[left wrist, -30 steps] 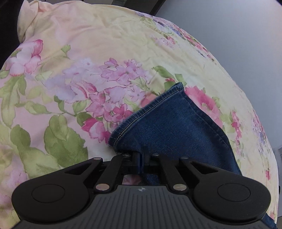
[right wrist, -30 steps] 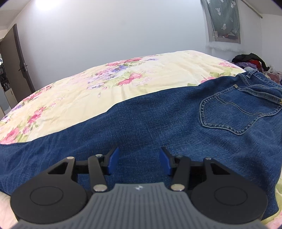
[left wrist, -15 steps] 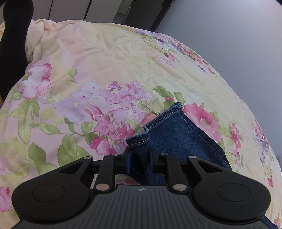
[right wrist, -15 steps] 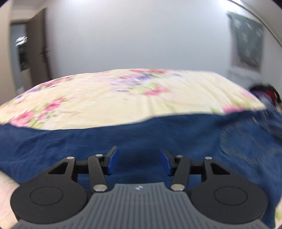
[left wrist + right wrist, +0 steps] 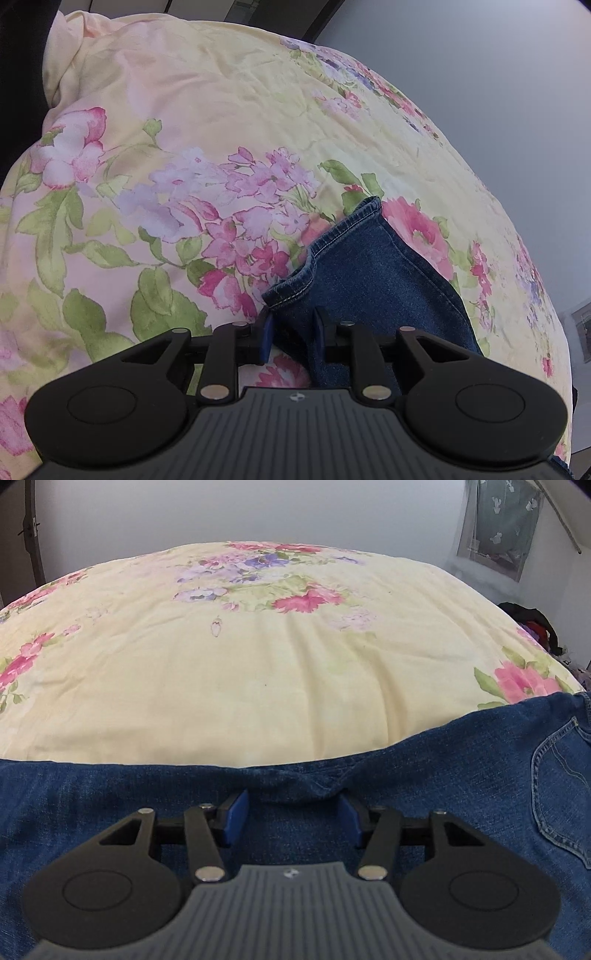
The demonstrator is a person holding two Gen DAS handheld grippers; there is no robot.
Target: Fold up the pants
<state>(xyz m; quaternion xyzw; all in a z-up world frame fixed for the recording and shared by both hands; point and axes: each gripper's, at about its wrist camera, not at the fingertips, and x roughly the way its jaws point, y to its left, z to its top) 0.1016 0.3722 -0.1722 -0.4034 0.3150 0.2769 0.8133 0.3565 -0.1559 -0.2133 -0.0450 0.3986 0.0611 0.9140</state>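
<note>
The blue denim pants [image 5: 369, 794] are spread flat over a floral bedspread [image 5: 258, 664]. In the left wrist view, the hem end of one pant leg [image 5: 354, 258] is bunched between the fingers of the left gripper [image 5: 293, 332]; the fingers are partly parted, with a fold of denim lying in the gap, and whether the cloth is clamped cannot be told. The stitched hem [image 5: 343, 225] is seen just beyond the fingertips, raised off the bedspread [image 5: 184, 166]. In the right wrist view, the right gripper [image 5: 293, 821] is held with its fingers spread wide over the denim, nothing being gripped between them. A back pocket [image 5: 561, 794] is seen well to the right of the fingers. The far edge of the pants lies just ahead of the fingertips, with bare bedspread beyond it.
</note>
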